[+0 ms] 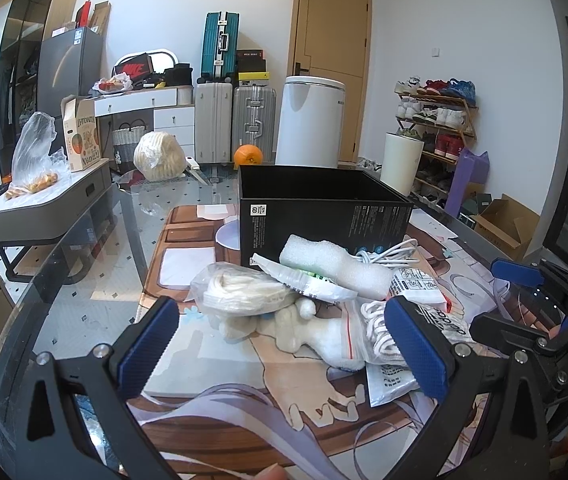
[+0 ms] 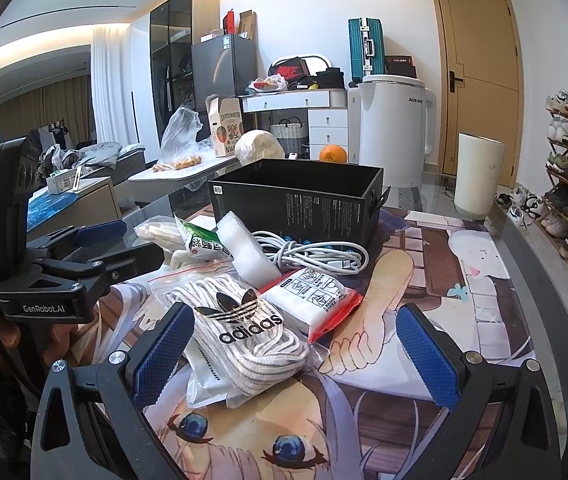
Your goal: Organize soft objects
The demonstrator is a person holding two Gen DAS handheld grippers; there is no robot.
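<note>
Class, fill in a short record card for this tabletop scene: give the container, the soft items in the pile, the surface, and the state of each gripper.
container: black box, open at the top, behind the pile
pile: bag of white laces marked adidas; white foam block; coiled white cable; red-edged white packet; plush toy; bag of pale yarn
surface: printed mat on a glass table
left gripper: open, holding nothing, plush toy ahead of its fingers
right gripper: open, holding nothing, the bag of laces between its fingers
</note>
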